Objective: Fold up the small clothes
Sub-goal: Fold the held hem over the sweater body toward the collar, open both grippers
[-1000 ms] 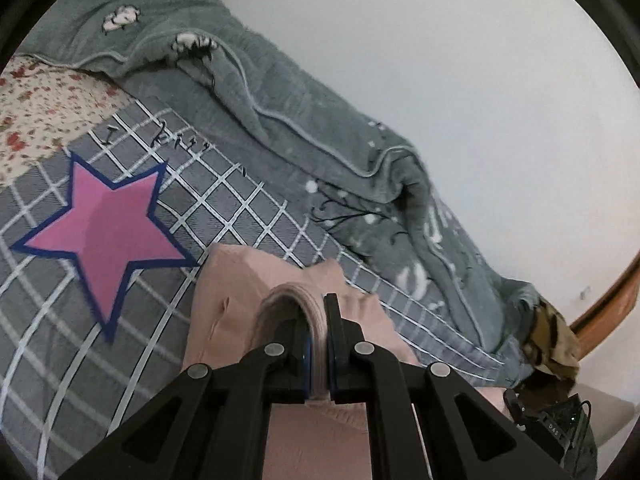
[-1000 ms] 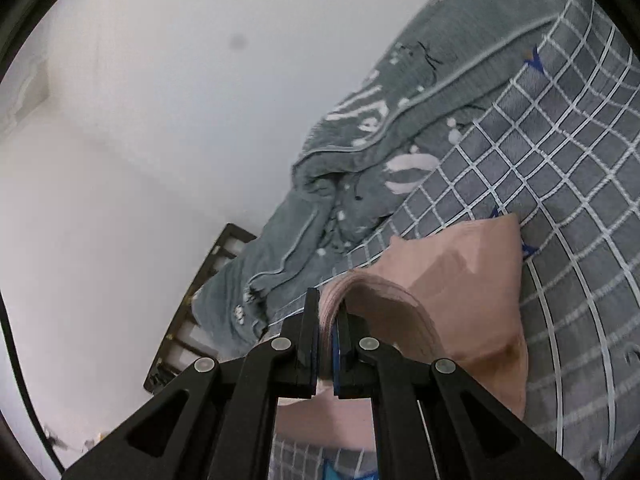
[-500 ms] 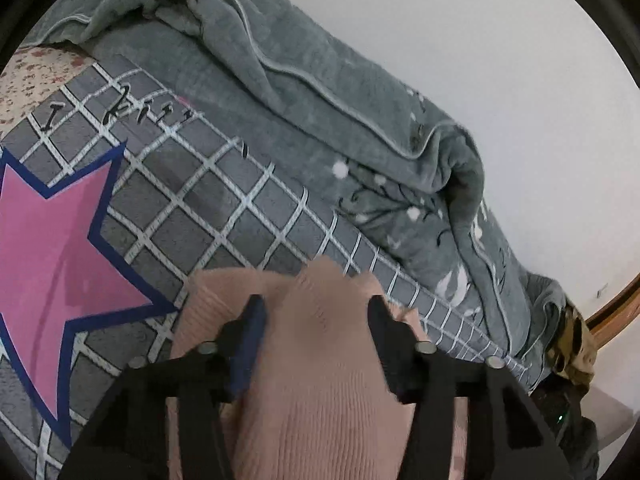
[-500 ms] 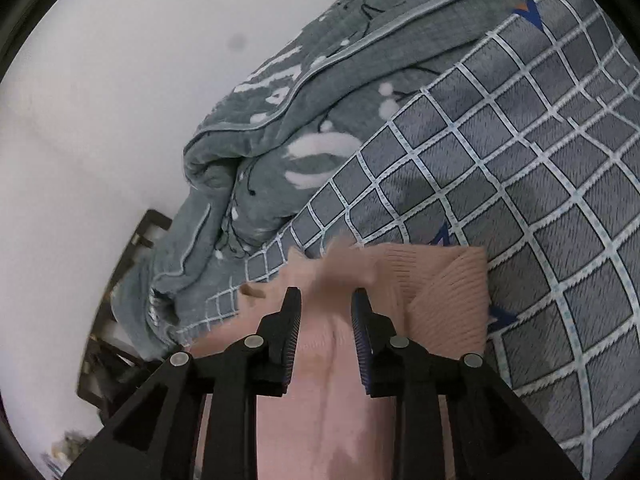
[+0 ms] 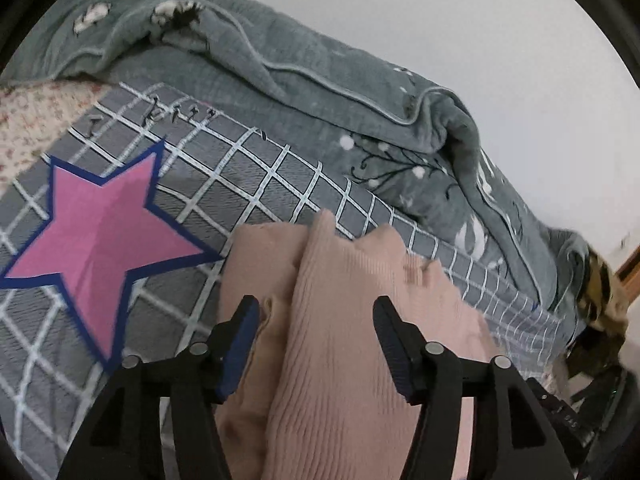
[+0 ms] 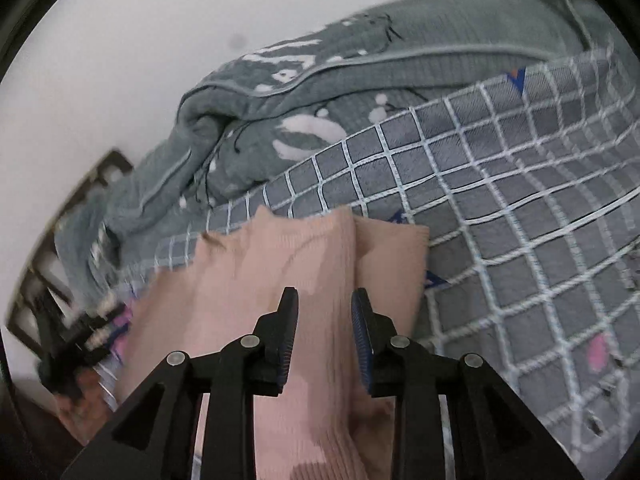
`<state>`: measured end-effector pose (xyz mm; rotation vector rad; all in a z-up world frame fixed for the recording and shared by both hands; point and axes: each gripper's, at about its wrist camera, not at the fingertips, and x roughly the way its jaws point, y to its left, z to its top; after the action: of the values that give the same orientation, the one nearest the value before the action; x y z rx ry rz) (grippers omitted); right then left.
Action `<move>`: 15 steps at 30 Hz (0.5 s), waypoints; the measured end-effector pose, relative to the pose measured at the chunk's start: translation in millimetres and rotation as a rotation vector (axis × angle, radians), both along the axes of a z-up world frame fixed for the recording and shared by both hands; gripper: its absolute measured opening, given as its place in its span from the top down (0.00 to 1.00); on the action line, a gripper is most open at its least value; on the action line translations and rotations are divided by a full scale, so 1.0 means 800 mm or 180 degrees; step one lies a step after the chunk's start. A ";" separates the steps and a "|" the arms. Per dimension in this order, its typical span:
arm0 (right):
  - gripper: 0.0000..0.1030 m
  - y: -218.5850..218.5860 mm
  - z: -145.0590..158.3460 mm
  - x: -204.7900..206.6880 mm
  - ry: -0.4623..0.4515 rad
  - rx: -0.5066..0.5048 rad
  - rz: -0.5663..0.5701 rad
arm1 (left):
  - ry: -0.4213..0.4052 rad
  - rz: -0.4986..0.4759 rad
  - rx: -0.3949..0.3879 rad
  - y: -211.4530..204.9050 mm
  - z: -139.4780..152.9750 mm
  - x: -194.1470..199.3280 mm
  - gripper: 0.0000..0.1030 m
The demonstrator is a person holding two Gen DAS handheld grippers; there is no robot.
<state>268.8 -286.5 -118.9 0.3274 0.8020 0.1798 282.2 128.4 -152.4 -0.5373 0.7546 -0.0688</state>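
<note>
A small pink ribbed knit garment (image 5: 336, 320) lies folded on the grey checked bed sheet (image 5: 248, 172). It also shows in the right wrist view (image 6: 280, 264). My left gripper (image 5: 316, 320) is open, its fingers on either side of a raised fold of the garment, holding nothing. My right gripper (image 6: 325, 312) is open just above the garment, its fingers apart over the ribbed layer, holding nothing.
A rumpled grey-green blanket (image 5: 320, 80) lies along the white wall behind the garment, also in the right wrist view (image 6: 320, 92). A pink star (image 5: 100, 232) is printed on the sheet to the left. A floral pillow (image 5: 28, 120) sits far left. Dark bed frame slats (image 6: 60, 240) show at the left.
Both grippers were shut on the garment's edge a second ago. They have let it go and opened, and the garment now lies flat on the sheet.
</note>
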 end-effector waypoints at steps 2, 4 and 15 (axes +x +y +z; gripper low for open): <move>0.73 0.004 -0.003 -0.021 -0.0020 -0.0107 0.0076 | -0.0026 -0.0027 0.0051 -0.001 0.001 -0.015 0.42; 0.73 0.005 -0.010 -0.045 -0.0050 -0.0144 0.0111 | -0.0021 -0.0079 0.0046 -0.002 -0.005 -0.038 0.42; 0.73 0.003 -0.039 -0.099 -0.0016 0.0032 0.0120 | -0.0217 -0.0361 0.0243 -0.013 -0.018 -0.120 0.44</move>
<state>189.6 -284.4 -150.2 0.3213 0.8029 0.2199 186.4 117.8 -166.5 -0.4173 0.7177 -0.1622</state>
